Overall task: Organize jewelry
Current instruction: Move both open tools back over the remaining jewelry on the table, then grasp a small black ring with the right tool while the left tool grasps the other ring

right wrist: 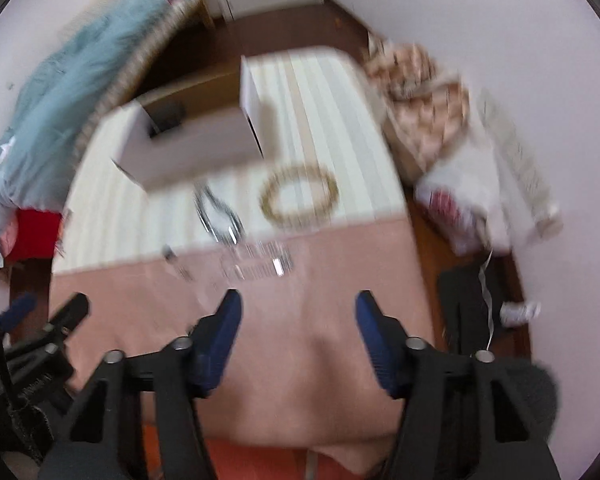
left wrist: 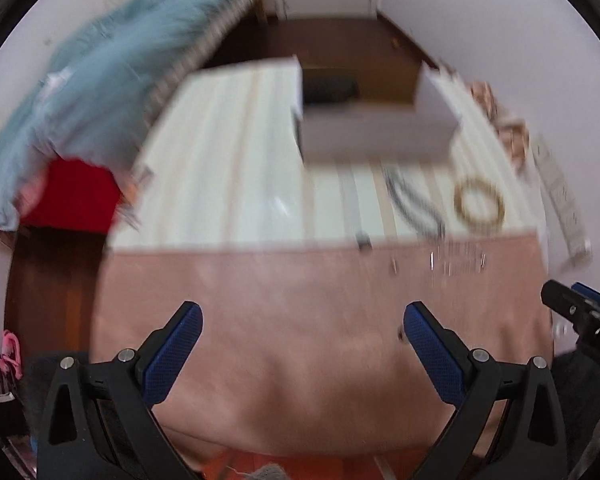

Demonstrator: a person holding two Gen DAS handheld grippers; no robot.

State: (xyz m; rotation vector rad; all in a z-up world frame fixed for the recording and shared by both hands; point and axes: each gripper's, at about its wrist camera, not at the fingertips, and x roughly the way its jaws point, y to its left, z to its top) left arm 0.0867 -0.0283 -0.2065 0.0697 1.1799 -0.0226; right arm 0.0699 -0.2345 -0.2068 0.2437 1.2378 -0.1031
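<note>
The bench (left wrist: 228, 152) fills most of both views, its far part under a cream striped cloth (right wrist: 332, 92) and its near part under a plain pink cloth (left wrist: 300, 320). A pale blue fabric heap (left wrist: 100, 92) rises along the left side, with something red (left wrist: 76, 196) below it. On the striped cloth stands an open white box (left wrist: 376, 136), flaps up, with a dark item inside that is too blurred to name.

Just in front of the box lie the jewelry pieces: a gold beaded bracelet (right wrist: 298, 196) lying flat as a ring, and beside it, to the left, a dark-and-silver chain (right wrist: 218, 216) in a loop. Small shiny bits (right wrist: 260, 264) sit on the pink cloth's far edge; blur hides what they are.

The left gripper (left wrist: 302, 316) hangs over the pink cloth, jaws spread wide and holding nothing. The right gripper (right wrist: 298, 304) is likewise spread and empty, near the shiny bits.
</note>
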